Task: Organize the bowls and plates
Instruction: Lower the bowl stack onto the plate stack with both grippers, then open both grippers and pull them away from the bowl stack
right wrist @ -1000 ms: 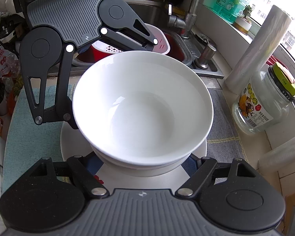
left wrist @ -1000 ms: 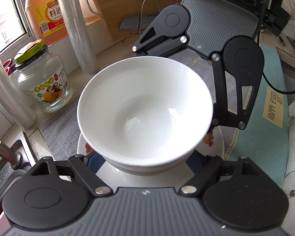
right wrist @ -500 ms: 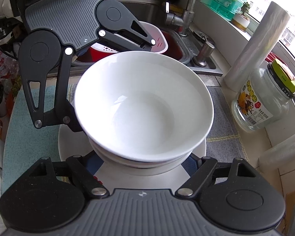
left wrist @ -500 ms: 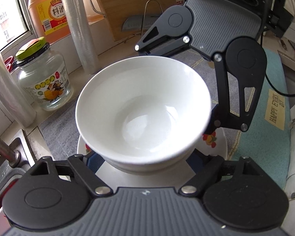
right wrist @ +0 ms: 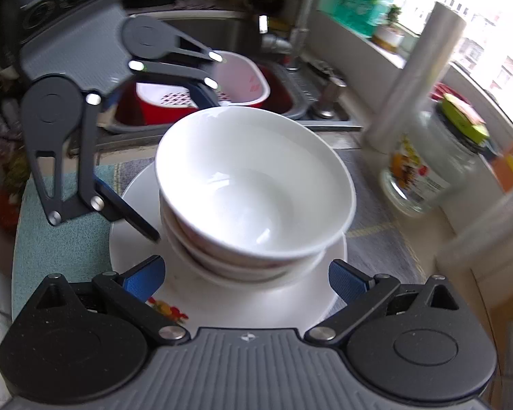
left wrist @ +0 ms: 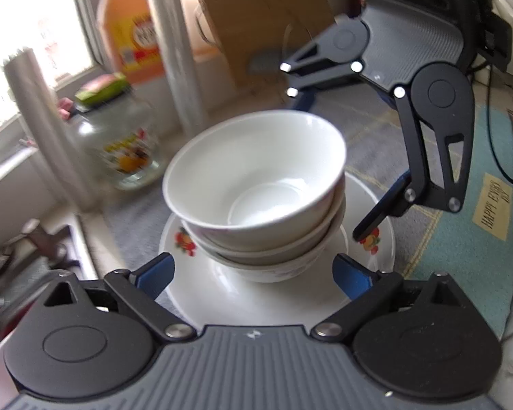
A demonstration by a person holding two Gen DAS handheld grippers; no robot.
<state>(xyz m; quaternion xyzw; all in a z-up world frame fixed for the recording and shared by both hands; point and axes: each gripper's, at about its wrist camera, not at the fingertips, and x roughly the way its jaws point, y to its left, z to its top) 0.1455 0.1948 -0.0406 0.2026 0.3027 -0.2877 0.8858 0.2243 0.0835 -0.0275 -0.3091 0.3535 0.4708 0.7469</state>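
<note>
**Mia:** Look! A second ago both grabbers were tight up against the white bowl [left wrist: 253, 174]. Now they are pulled back from it.

**Ben:** Yes. The left gripper [left wrist: 253, 273] has its blue fingers [left wrist: 154, 273] spread wide, one on each side of the stack. They touch nothing.

**Mia:** And the other one?

**Ben:** The right gripper [right wrist: 246, 273] is the same. Its fingers are wide apart and hold nothing. In the left camera I can see it across the stack, with one tip just over the plate's [left wrist: 376, 205] edge.

**Mia:** Where is the bowl now?

**Ben:** It sits inside the other bowls [left wrist: 277, 253]. I think there are two under it. The whole stack stands in the middle of the plate with the little fruit pictures. The plate rests on the grey mat [left wrist: 366, 123] by the sink [right wrist: 229, 30].

**Mia:** The top bowl looks a bit tilted.

**Ben:** A little. But it is nested in, and it stands alone.

**Mia:** So that part is done?

**Ben:** I think so. The bowl is let go, and the hands are free for the next dish. The jar [right wrist: 427, 164] stands just beside the plate, so they need to move away with care.
</note>
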